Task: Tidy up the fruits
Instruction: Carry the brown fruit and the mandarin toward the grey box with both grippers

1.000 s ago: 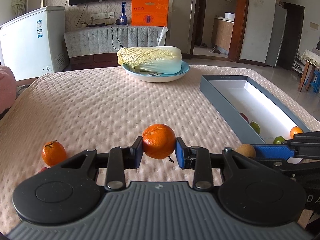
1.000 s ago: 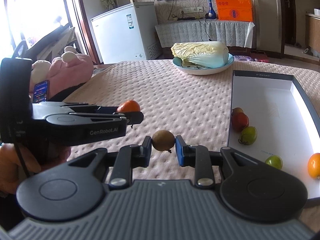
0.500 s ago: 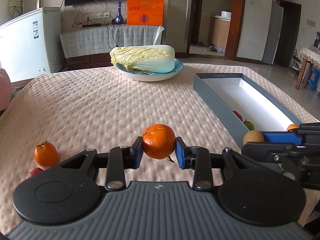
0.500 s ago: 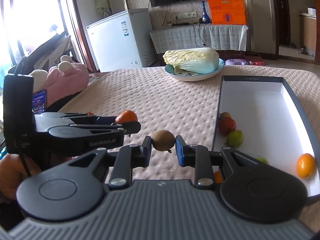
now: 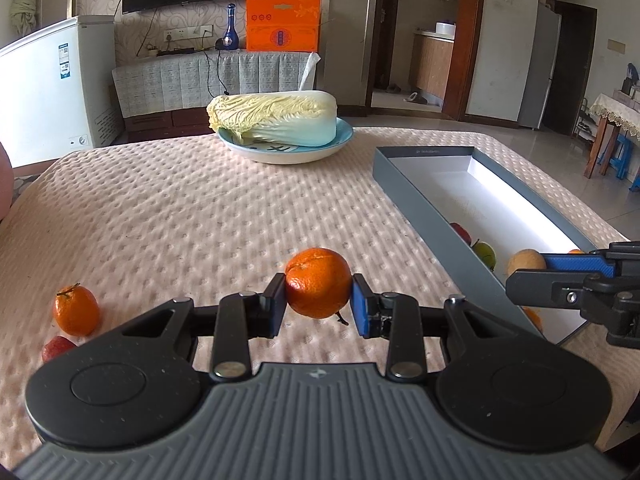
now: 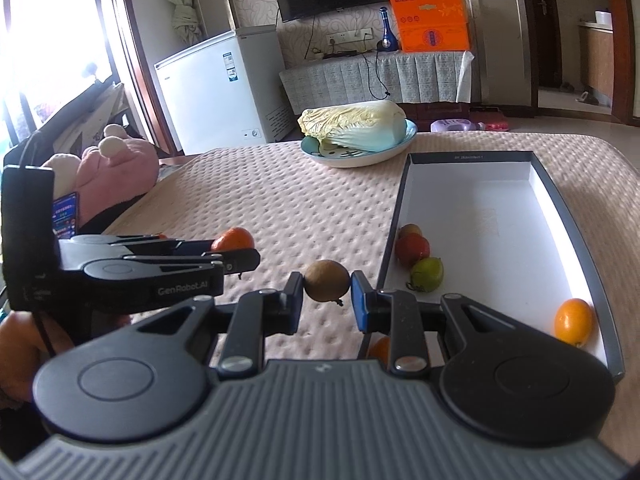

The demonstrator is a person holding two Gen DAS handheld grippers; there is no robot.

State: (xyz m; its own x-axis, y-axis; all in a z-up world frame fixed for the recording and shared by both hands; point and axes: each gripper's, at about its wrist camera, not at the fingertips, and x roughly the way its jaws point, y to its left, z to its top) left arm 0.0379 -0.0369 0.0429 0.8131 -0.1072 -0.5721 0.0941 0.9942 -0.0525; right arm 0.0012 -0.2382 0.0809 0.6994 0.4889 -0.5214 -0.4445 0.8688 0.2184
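Note:
My left gripper (image 5: 318,307) is shut on an orange (image 5: 318,282), held above the pink cloth. My right gripper (image 6: 327,299) is shut on a small brown fruit (image 6: 327,280), just left of the grey box (image 6: 390,240). In the left wrist view that brown fruit (image 5: 526,261) and the right gripper (image 5: 568,276) hang over the box's near end. The box holds a red fruit (image 6: 413,249), a green fruit (image 6: 427,274) and an orange fruit (image 6: 573,321). A second orange (image 5: 76,310) and a small red fruit (image 5: 58,347) lie on the cloth at left.
A blue plate (image 5: 345,139) bearing a Chinese cabbage (image 5: 276,118) stands at the back of the table. A pink plush toy (image 6: 116,164) sits beyond the left edge. A white freezer (image 5: 44,92) and a cloth-covered cabinet (image 5: 208,78) stand behind the table.
The right gripper with the brown fruit has drifted sideways toward the box; more of the box's inside now shows in its view. The left gripper keeps its hold on the orange, nearly still.

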